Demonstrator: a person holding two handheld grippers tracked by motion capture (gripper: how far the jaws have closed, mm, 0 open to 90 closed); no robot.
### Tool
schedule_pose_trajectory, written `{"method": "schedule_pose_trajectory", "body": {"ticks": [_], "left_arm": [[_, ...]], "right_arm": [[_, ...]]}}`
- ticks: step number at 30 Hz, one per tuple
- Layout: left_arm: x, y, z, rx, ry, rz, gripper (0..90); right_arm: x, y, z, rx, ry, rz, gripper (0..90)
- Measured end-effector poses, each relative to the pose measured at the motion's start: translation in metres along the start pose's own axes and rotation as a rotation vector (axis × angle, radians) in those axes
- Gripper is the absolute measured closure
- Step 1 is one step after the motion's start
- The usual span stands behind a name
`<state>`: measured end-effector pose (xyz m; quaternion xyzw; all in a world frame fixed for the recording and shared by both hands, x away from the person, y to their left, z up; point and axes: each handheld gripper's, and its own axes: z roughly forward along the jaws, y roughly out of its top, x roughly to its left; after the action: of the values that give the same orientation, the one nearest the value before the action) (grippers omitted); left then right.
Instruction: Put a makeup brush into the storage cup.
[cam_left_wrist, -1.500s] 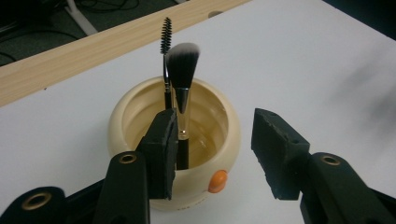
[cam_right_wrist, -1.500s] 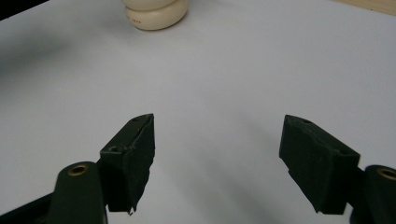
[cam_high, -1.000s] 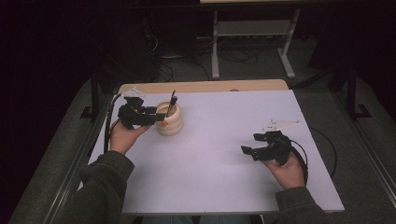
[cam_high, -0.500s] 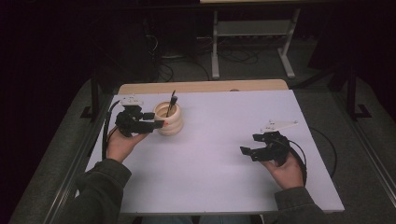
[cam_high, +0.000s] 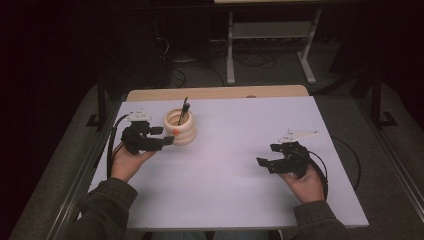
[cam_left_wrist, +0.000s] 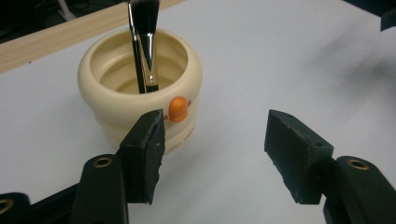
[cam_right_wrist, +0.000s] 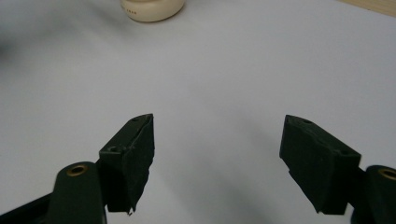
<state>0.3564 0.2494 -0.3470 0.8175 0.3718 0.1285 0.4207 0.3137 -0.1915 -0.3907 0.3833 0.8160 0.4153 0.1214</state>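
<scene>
a: black jaws on the left gripper stand apart w/ nothing between them, and they've just been opening wider. in the left gripper view both pads are bare, only white table past the gap.

b: and the cup?

a: cream ribbed cup sits just beyond the left gripper's tips, near the table's far left. one jaw's tip is right by its wall; can't tell if it touches. in the left gripper view the cup stands upright behind the left-hand jaw, w/ an orange knob on its front.

b: what's in it?

a: makeup brush, handle down, dark bristles up, leaning on the inner wall.

b: right side?

a: right gripper is held low over the near right of the white table, well apart from the cup. jaws spread, nothing held. right gripper view has bare tabletop between them and the cup's base far off at the top edge.
</scene>
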Motion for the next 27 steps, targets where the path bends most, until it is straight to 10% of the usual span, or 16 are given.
{"method": "schedule_pose_trajectory", "body": {"ticks": [27], "left_arm": [[-0.026,-0.038,-0.008,-0.038,-0.049,0.018,25.5]], "right_arm": [[0.001,-0.012,-0.002,-0.006,-0.004,-0.004,23.8]]}}
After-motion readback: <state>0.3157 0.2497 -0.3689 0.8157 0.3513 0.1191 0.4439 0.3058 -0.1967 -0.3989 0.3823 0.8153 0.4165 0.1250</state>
